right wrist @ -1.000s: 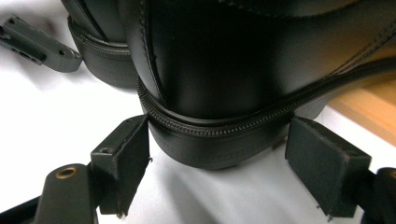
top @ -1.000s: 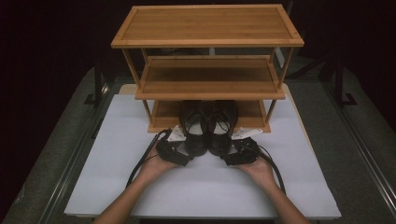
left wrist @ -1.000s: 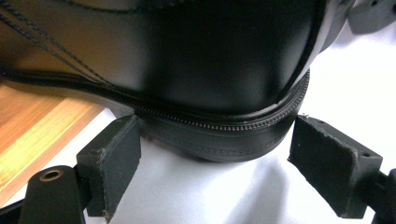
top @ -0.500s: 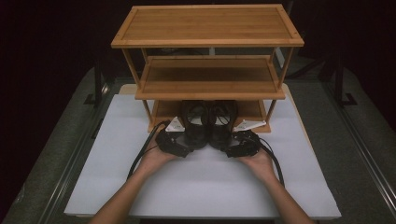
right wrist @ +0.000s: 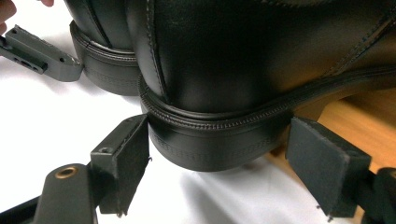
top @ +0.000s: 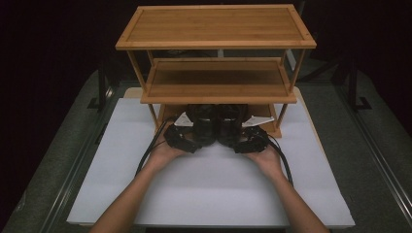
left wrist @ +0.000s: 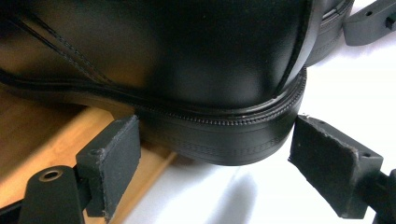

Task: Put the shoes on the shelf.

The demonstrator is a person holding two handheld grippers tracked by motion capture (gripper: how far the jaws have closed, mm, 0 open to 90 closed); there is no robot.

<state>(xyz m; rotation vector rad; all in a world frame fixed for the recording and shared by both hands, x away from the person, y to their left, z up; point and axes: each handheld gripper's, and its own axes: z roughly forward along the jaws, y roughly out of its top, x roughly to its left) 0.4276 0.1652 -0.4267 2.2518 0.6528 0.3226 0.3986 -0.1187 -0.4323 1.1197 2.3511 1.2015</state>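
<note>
Nearest, a person's two hands each hold a gripper at the heels of a pair of black shoes. Left gripper (top: 187, 141) stands spread, its jaws flanking the left shoe's (left wrist: 196, 70) heel, one pad touching or nearly so; right gripper (top: 245, 141) is likewise spread around the right shoe (right wrist: 243, 70). Both shoes point lengthwise away, toes under the bamboo rack's (top: 216, 29) bottom shelf, heels overhanging the white mat (top: 214, 194). Each hand seems equally placed to push its shoe straight in.

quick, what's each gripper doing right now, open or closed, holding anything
Left gripper: open, jaws either side of the left shoe's heel, not clamped.
Right gripper: open around the right shoe's heel, not clamped.
</note>
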